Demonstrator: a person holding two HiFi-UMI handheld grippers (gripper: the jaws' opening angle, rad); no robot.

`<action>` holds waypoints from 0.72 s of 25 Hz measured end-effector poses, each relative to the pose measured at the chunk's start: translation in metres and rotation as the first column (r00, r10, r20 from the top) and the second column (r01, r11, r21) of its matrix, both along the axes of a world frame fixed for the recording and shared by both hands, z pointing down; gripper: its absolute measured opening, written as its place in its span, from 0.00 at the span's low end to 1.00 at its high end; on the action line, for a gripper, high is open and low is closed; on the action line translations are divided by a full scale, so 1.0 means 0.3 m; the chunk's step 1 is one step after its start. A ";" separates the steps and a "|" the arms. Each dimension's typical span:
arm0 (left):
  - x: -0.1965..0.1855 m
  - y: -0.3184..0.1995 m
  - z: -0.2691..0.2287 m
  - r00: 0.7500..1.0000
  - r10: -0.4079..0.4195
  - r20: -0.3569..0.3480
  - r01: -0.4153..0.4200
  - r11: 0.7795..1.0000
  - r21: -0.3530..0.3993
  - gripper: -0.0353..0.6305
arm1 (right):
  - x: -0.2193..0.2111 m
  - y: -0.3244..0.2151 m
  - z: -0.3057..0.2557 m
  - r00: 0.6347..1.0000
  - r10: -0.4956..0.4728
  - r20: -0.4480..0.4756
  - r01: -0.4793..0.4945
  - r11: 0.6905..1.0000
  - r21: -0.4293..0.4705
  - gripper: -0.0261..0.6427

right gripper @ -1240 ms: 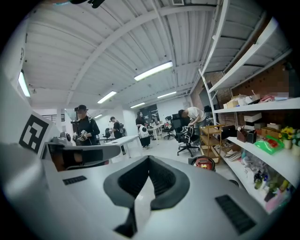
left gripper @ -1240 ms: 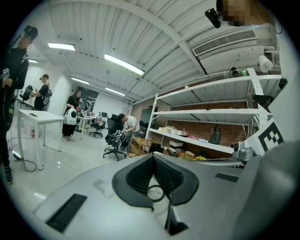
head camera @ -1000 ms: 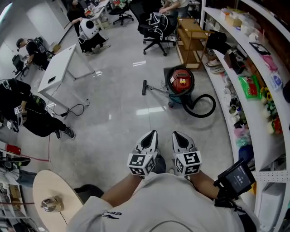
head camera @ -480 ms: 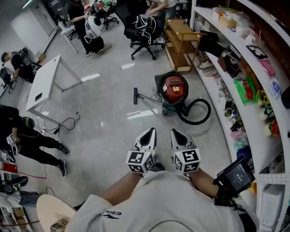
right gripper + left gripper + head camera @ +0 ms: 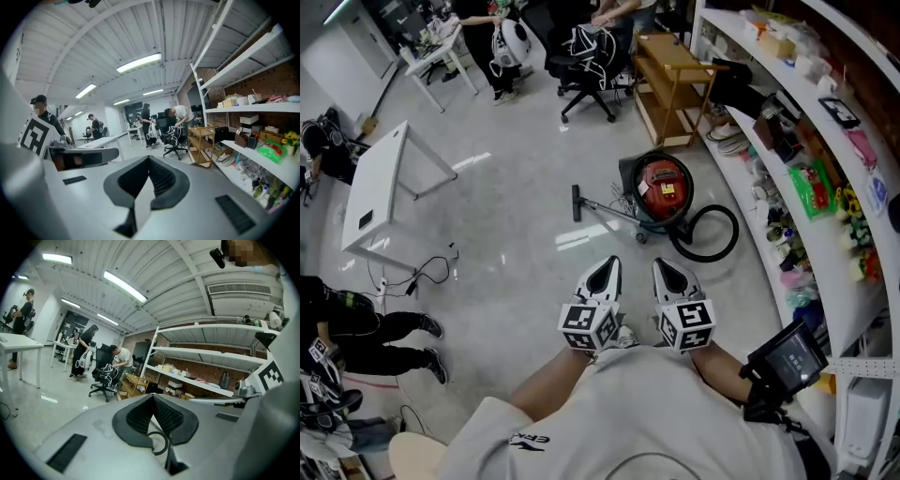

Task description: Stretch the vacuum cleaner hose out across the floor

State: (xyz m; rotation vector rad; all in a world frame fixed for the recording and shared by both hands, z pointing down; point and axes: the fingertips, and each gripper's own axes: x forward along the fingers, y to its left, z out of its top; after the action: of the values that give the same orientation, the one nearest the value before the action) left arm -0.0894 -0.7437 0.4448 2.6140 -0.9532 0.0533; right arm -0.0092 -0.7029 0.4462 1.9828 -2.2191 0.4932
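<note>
You have closed in on the vacuum cleaner (image 5: 663,187) since a second ago: its red and black drum sits lower and nearer in the head view, the white table (image 5: 380,187) has slid off to the left of it, and the round wooden tabletop at your lower left has almost left the picture.

Nearest to you, on your side of the vacuum cleaner and well short of it, both claws are held side by side at chest height and point toward it. The left gripper (image 5: 608,263) has its jaws pressed fully together with nothing between them. The right gripper (image 5: 661,264) is the same, closed tight and empty. A dark screen device (image 5: 787,361) is strapped on your right forearm.

The hose (image 5: 705,259) lies on the floor just on your side of the vacuum cleaner and to its right, curled in one black loop that runs back to the drum. It is not stretched out. The wand (image 5: 605,210) runs along the floor from the vacuum cleaner to the left and ends in the dark floor head (image 5: 575,202).

Right of the vacuum cleaner, the curved white shelving (image 5: 825,253) sweeps past it, loaded with small goods. Well to the left of it, a loose cable (image 5: 431,272) trails over the floor under the white table.

Beyond the vacuum cleaner stands a wooden trolley (image 5: 675,84), close behind it. Farther back and to the left are a black office chair (image 5: 586,70) and people at desks.
</note>
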 end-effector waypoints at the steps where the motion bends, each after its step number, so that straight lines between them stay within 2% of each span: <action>1: -0.006 -0.016 0.004 1.000 -0.001 -0.003 0.001 1.000 -0.005 0.06 | -0.002 -0.014 0.006 1.000 0.001 -0.002 -0.001 1.000 -0.008 0.04; 10: -0.004 -0.123 0.020 1.000 -0.005 -0.004 0.005 1.000 -0.023 0.06 | 0.032 -0.141 0.012 1.000 0.000 -0.014 0.000 1.000 -0.030 0.04; 18: 0.116 -0.245 0.072 0.999 -0.036 0.039 0.037 0.999 -0.032 0.06 | 0.169 -0.277 0.052 0.999 -0.035 -0.002 0.035 0.999 -0.041 0.04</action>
State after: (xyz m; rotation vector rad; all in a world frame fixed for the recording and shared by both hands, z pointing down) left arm -0.0545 -0.8173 0.4664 2.5733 -1.0039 0.1094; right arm 0.0415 -0.7858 0.4619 1.9196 -2.2197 0.5271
